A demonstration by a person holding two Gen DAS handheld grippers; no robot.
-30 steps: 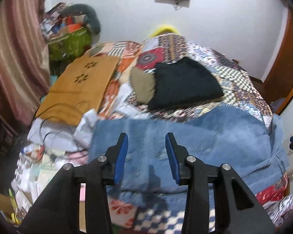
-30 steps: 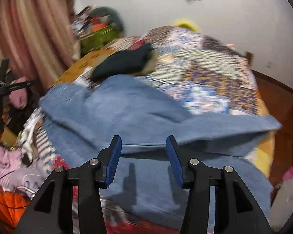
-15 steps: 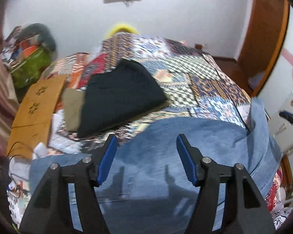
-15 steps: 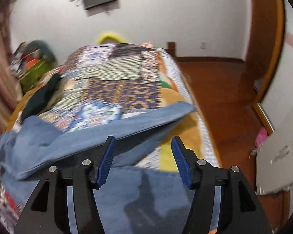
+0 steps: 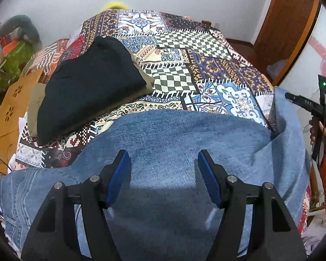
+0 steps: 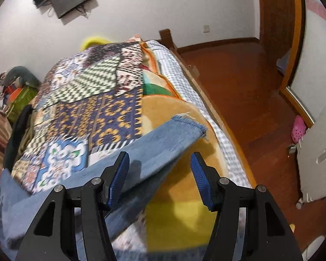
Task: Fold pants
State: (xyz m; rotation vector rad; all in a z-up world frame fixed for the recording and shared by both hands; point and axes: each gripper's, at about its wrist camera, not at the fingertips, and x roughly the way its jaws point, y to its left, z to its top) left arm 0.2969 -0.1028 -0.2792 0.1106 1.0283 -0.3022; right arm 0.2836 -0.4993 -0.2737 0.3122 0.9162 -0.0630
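Observation:
Blue jeans (image 5: 180, 134) lie spread across the near part of a bed with a patchwork quilt (image 5: 180, 50). My left gripper (image 5: 164, 174) is open and empty, hovering over the middle of the jeans. In the right wrist view one jeans leg (image 6: 163, 139) runs to a frayed hem near the bed's right edge. My right gripper (image 6: 159, 174) is open and empty just above that leg, near the hem. The right gripper (image 5: 310, 106) also shows at the far right of the left wrist view.
A folded black garment (image 5: 89, 82) on a tan one lies on the quilt's left side. A wooden board (image 5: 8, 113) and clutter sit to the left. The bed's right edge (image 6: 208, 100) drops to a wooden floor (image 6: 250, 82). A door (image 5: 286, 21) stands on the right.
Both grippers have opened wider and swung right. The left now hangs over the jeans' middle. The right has travelled along the leg to its hem by the bed's right edge.

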